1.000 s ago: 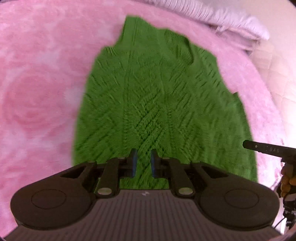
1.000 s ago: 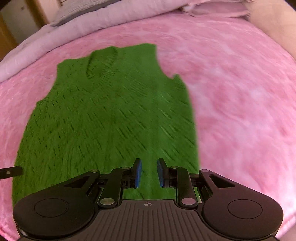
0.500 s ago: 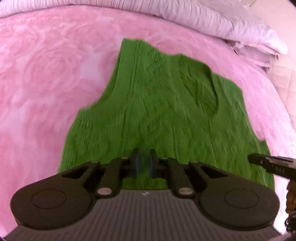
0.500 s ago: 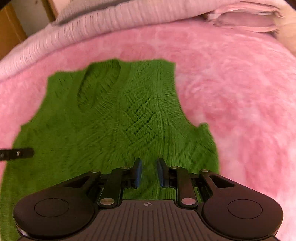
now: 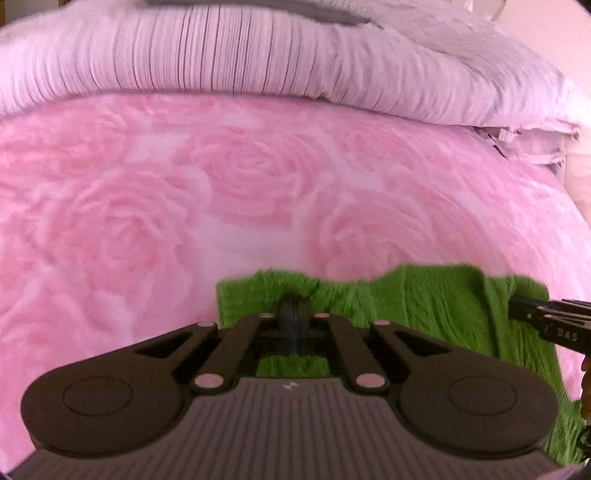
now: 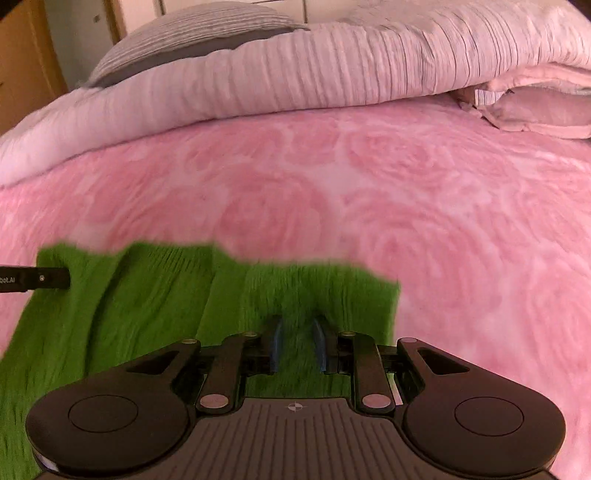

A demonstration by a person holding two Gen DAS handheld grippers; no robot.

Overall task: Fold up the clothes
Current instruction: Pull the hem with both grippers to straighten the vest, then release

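Note:
A green knitted vest (image 5: 424, 306) lies on the pink rose-patterned blanket (image 5: 221, 192); it also shows in the right wrist view (image 6: 147, 306). My left gripper (image 5: 293, 314) is shut on the vest's far edge near its left shoulder, the knit bunched around the tips. My right gripper (image 6: 298, 332) sits on the vest's right shoulder edge, its blue pads a little apart with green knit between them. Each gripper's tip shows at the edge of the other's view.
A rumpled pale pink duvet (image 5: 258, 55) lies across the head of the bed, with a grey striped pillow (image 6: 192, 29) behind it. A folded pink pillowcase (image 6: 535, 107) lies at the far right. A wooden cupboard (image 6: 22, 66) stands at the left.
Both grippers have moved forward over the vest from its hem to its shoulder edge. The left gripper has shut on the knit. The right gripper's pads now stand in the knit.

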